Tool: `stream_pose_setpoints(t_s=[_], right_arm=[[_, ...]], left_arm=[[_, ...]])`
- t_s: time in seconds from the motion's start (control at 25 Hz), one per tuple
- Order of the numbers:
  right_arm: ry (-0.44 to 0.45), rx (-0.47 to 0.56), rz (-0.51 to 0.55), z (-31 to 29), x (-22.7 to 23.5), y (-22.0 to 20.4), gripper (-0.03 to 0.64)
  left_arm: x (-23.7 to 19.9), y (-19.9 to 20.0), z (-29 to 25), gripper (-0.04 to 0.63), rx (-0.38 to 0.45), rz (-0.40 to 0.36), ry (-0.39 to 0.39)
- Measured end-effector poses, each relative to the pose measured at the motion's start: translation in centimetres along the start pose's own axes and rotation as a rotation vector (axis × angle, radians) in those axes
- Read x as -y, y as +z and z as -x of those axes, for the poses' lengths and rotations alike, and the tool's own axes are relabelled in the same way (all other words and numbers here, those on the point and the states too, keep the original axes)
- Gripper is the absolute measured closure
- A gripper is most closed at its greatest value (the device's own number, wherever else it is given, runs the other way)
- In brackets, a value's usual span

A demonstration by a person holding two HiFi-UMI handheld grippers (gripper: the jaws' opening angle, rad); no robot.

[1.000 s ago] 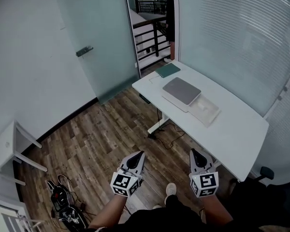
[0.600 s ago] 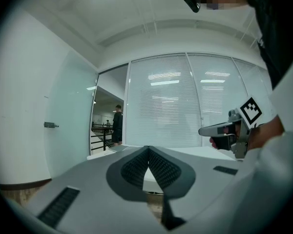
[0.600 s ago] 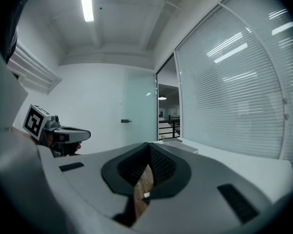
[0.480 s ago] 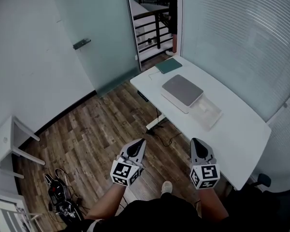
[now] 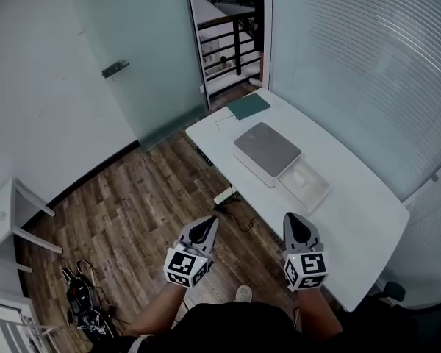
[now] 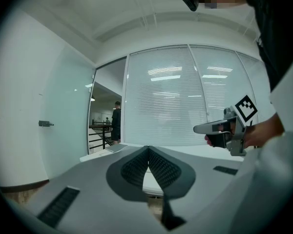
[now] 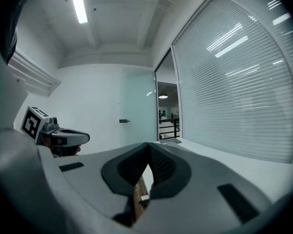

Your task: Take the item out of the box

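On the white desk (image 5: 353, 197) lies a flat white box with a grey lid (image 5: 267, 150). A shallow white tray (image 5: 304, 183) sits against its near right side, and what it holds is too small to tell. Both grippers hang in the air over the wooden floor, short of the desk's near edge. My left gripper (image 5: 210, 223) is shut with nothing in it; its jaws meet at the tip (image 6: 148, 148). My right gripper (image 5: 292, 220) is likewise shut and empty (image 7: 148, 145). Each gripper view shows the other gripper held level beside it.
A green notebook (image 5: 248, 106) lies at the desk's far end. Beyond it is an open doorway with a black railing (image 5: 228, 35), where a person stands. A frosted glass door (image 5: 115, 68) is on the left. A white side table (image 5: 15, 219) and tangled cables (image 5: 84, 304) are at the lower left.
The head view has shifted, so the desk and box now sit a little further left. Both grippers stay shut, side by side, at about the same place in view.
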State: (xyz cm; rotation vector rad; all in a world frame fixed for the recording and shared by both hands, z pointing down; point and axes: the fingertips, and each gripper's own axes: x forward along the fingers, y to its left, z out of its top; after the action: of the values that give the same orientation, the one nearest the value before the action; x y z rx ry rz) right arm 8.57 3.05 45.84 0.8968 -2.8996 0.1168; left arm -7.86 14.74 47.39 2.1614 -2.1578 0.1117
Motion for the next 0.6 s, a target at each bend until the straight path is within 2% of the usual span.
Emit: stream_pose_setpoints(t_s=[0.16, 0.32, 0.6], right_arm=[[0.013, -0.019, -0.013, -0.5, 1.4, -0.7, 0.611], [0.027, -0.027, -0.025, -2.3, 2.6, -0.8, 0.611], [0.028, -0.044, -0.036, -4.6, 3.9, -2.1, 0.611]], left_arm=[[0.2, -0.4, -1.4, 0.584, -0.032, -0.024, -0.001], [-0.3, 0.0, -3.7, 0.584, -0.028, -0.058, 0.0], [-0.6, -0.7, -7.0, 0.584, -0.042, -0.056, -0.03]])
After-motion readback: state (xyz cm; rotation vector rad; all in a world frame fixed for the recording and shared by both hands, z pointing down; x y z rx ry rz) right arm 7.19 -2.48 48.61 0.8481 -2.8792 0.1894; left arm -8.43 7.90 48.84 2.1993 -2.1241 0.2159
